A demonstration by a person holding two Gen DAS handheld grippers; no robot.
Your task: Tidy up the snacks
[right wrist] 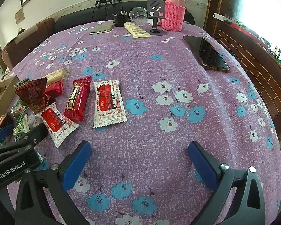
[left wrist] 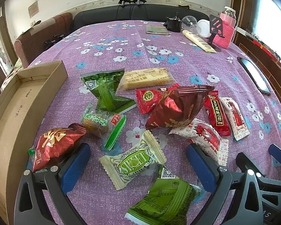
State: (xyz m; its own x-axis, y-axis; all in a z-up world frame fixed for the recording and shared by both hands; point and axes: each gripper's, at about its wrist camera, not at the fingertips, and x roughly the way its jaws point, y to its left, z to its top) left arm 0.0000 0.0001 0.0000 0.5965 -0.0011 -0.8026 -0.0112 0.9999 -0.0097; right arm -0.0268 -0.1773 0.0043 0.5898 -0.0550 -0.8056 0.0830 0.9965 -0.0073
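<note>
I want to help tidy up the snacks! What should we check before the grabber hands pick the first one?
1. Left gripper open wide: ok.
2. Right gripper open wide: ok.
3. A snack between the left jaws: ok, the cream SWEET packet lies there, not yet pinched.
4. A snack between the right jaws: not ok, only purple tablecloth there; nearest is the white ALL'S WELL packet.
5. Cardboard box has room: ok, the visible part holds nothing.
6. Phone clear of the snacks: ok, it lies apart.
</note>
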